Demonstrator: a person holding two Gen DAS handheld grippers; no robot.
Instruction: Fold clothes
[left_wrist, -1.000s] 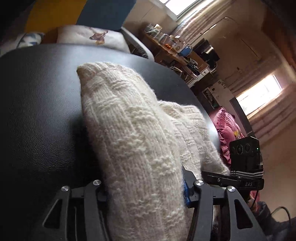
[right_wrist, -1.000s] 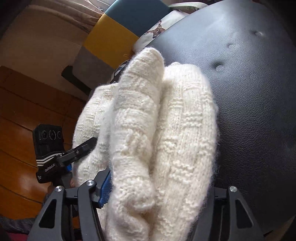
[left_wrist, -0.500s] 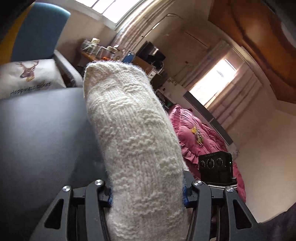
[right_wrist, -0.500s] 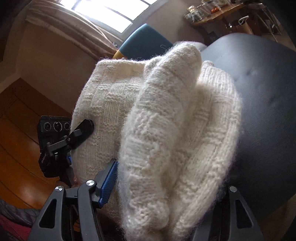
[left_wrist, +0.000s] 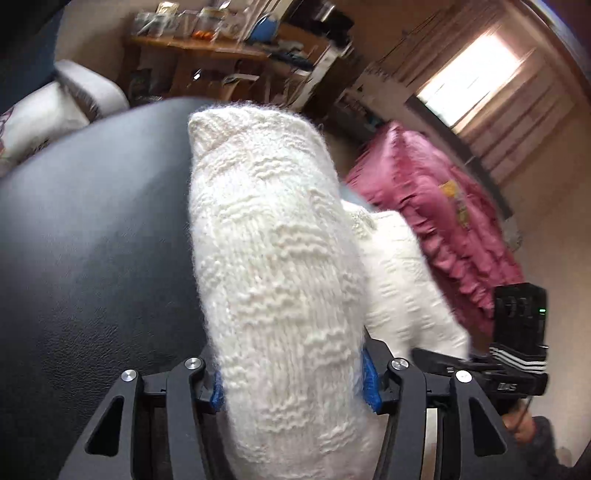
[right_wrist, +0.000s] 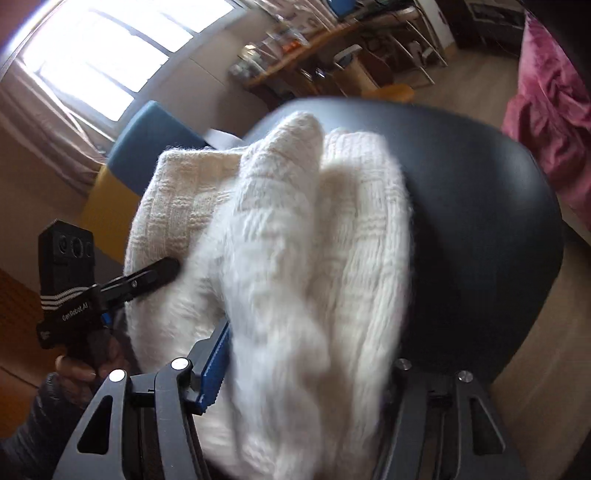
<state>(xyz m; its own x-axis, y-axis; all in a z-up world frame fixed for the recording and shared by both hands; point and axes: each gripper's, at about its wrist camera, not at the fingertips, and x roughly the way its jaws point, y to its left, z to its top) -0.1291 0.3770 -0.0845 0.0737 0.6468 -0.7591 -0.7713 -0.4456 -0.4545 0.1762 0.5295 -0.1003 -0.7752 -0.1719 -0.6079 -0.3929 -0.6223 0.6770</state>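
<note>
A cream knitted sweater (left_wrist: 273, 266) is bunched into thick folds and held up over a black leather seat (left_wrist: 92, 240). My left gripper (left_wrist: 293, 384) is shut on one fold, its blue pads pressed into the wool on both sides. In the right wrist view the same sweater (right_wrist: 303, 258) fills the middle, and my right gripper (right_wrist: 306, 384) is shut on another thick fold of it. The other gripper shows in each view: the right one (left_wrist: 480, 365) at the sweater's right edge, the left one (right_wrist: 110, 288) with a finger laid on the knit.
The black seat (right_wrist: 487, 229) is round and ends close on the right. A pink ruffled bedspread (left_wrist: 436, 214) lies beyond it. A blue and yellow chair (right_wrist: 129, 162), a white cushion (left_wrist: 48, 114) and a cluttered wooden shelf (left_wrist: 229, 40) stand behind.
Both grippers lifted the sweater off the seat and swung it; the views tilted up, then back down towards the seat. Both grips held throughout.
</note>
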